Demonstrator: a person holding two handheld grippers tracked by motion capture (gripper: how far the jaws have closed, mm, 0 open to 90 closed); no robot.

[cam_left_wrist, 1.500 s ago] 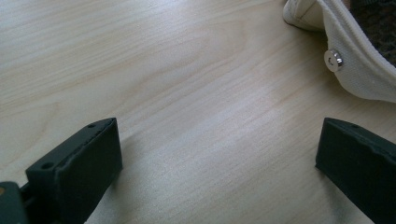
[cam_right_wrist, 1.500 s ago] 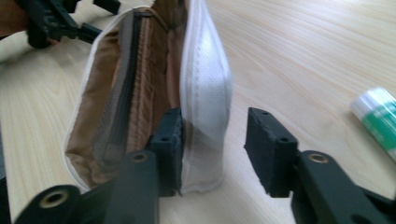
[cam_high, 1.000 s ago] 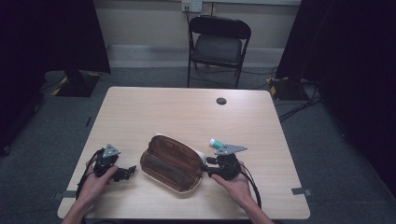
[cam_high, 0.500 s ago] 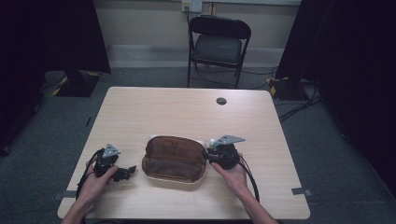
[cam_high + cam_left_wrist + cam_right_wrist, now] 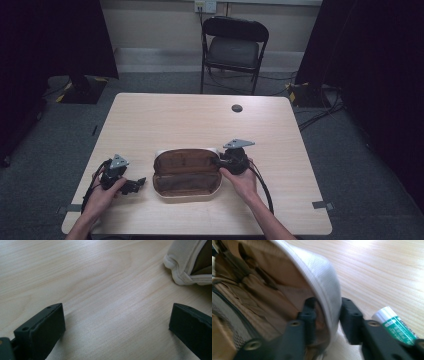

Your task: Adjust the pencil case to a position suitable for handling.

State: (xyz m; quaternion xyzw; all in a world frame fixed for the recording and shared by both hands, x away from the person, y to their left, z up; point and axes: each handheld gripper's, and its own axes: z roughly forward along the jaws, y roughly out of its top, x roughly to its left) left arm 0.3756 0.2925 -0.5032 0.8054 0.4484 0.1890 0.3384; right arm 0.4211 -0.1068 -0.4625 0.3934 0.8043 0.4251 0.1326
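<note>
An open pencil case (image 5: 186, 172), white outside and brown inside, lies near the table's front edge. My right gripper (image 5: 220, 162) is shut on the case's right rim (image 5: 329, 302), one jaw inside and one outside the white wall. Beside that gripper lies a white and green tube (image 5: 395, 325) on the table. My left gripper (image 5: 137, 184) rests on the table left of the case with its jaws wide open and nothing between them; the case's white corner (image 5: 185, 270) lies ahead of it, to the right.
The wooden table (image 5: 200, 125) carries a small black round cap (image 5: 237, 108) near its far edge. A black folding chair (image 5: 232, 47) stands behind the table. Cables trail from both grippers over the front edge.
The right gripper has closed on the case's right end and swung the case from a slant to lie square with the table edge. The tube is now hidden under the hand in the high view.
</note>
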